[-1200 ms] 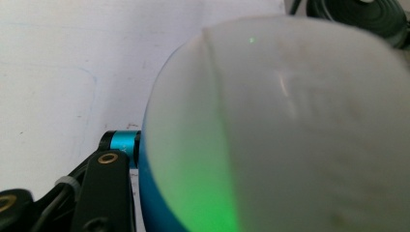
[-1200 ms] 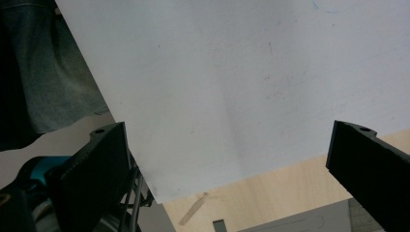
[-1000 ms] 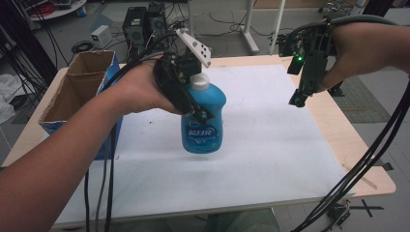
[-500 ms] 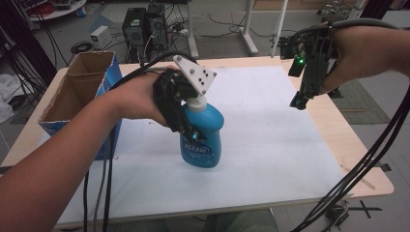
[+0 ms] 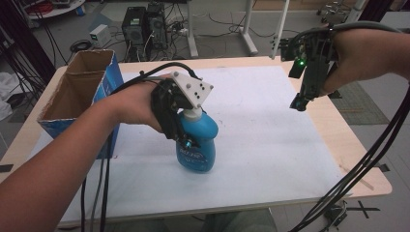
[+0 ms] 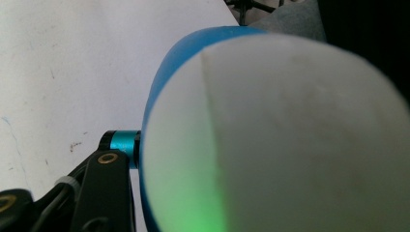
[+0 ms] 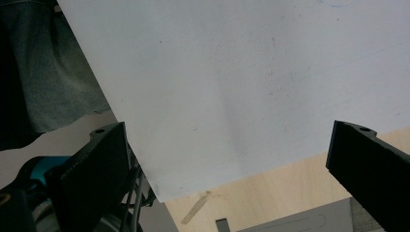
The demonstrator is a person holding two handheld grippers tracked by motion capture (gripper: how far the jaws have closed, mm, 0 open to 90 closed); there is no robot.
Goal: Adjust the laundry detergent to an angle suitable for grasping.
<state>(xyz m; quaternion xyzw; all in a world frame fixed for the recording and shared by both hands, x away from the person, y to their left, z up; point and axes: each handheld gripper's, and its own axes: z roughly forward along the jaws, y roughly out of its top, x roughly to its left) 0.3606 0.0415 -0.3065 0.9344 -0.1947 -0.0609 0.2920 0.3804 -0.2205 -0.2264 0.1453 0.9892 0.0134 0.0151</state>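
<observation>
A blue plastic bottle (image 5: 197, 145) with a white cap stands slightly tilted near the middle of the white mat (image 5: 270, 145). I cannot tell if its base touches the mat. My left gripper (image 5: 186, 140) reaches down from above, shut on the bottle's upper body just under the cap. In the left gripper view the white cap (image 6: 290, 135) and the bottle's blue shoulder (image 6: 159, 77) sit very close to the camera, and one black jaw presses the bottle's side. My right gripper (image 5: 300, 101) hangs in the air over the table's right side, open, with nothing between its jaws (image 7: 229, 129).
An open cardboard box (image 5: 77, 92) with blue outer walls stands at the table's left edge, close to the left forearm. The mat covers most of the wooden table (image 5: 353, 150). Thick cables trail from both grippers. Computer cases and table legs stand on the floor beyond.
The left hand has lowered the bottle toward the mat and brought it slightly nearer the front edge. The right gripper has stayed where it was.
</observation>
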